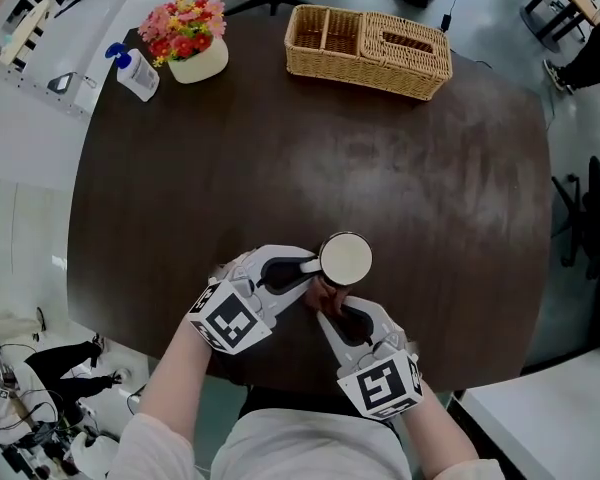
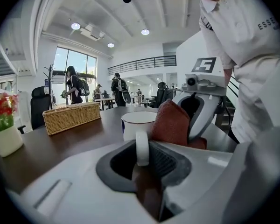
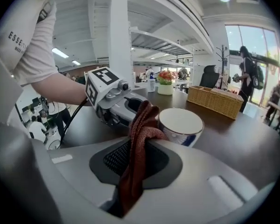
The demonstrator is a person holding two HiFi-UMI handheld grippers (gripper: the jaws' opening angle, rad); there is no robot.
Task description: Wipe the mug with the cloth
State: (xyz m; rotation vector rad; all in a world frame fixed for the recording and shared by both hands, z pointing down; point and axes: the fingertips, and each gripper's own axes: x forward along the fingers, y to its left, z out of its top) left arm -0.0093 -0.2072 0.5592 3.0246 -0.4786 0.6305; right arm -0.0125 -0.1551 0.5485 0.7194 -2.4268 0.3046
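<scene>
- Left gripper (image 1: 302, 267): jaws closed on the mug's handle (image 2: 142, 147); the handle sits upright between the two dark pads in the left gripper view.
- Right gripper (image 1: 330, 306): jaws pinched on the cloth (image 3: 139, 136); a reddish-brown fold runs up out of the gap and bunches above the pads.
- Mug (image 1: 346, 258): white, upright on the table (image 1: 450, 188), near the table edge closest to the person, between the two gripper tips. Blue mark on its side in the right gripper view. Looks empty from the head view.
- Cloth is against the mug's side, on the side facing the right gripper; the bunched top reaches about rim height in the left gripper view.
- The two grippers meet at an angle at the mug, with the left one coming in from the handle side.
- Table: dark brown, rounded.
- Far edge: wicker basket (image 1: 368, 50) with compartments, white flower pot (image 1: 190, 40) with red and pink flowers, pump bottle (image 1: 136, 72) just beside the pot. All well apart from the mug.
- Background of the gripper views: people standing near windows.
</scene>
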